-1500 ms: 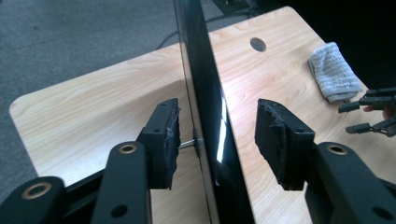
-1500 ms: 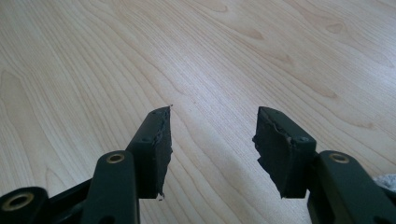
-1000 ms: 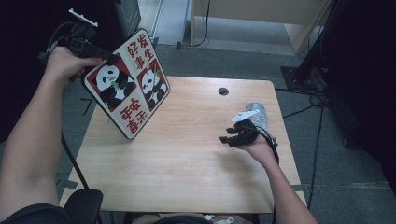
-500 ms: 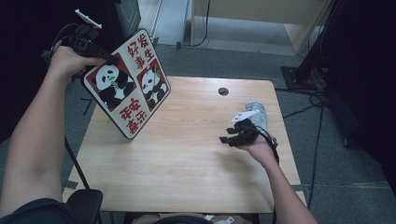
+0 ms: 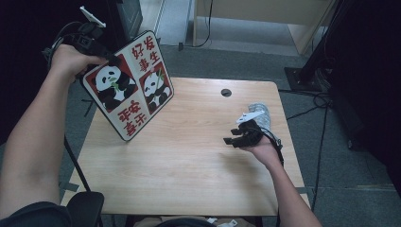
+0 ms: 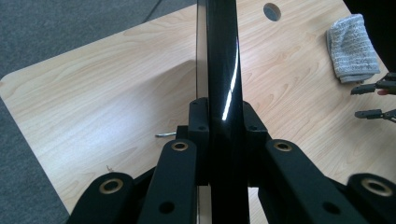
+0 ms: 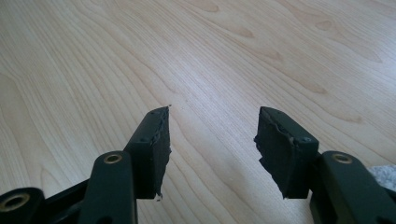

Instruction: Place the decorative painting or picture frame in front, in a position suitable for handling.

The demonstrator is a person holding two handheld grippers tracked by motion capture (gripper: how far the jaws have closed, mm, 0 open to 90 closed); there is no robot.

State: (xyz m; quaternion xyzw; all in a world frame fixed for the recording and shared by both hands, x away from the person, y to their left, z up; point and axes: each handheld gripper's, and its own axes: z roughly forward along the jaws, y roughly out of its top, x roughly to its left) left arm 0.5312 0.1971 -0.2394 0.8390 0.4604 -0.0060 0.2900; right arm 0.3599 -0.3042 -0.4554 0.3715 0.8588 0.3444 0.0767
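A: Where is the panda board (image 5: pixel 128 85)?

B: Tilted above the desk's (image 5: pixel 189 165) left edge, clamped at its upper corner by the left claw (image 5: pixel 111 59), whose jaws have just been closing on it.

A: The right claw (image 5: pixel 232 135)?

B: Released, holding nothing, low over the desk beside a grey cloth (image 5: pixel 259 114).

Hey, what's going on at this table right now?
A person works with a hand-held gripper in each hand. The left hand-held gripper has just closed on the top edge of a panda board, holding it tilted, its lower corner at the table near the left edge. The right hand-held gripper rests open and empty on the table, a grey cloth just behind it.
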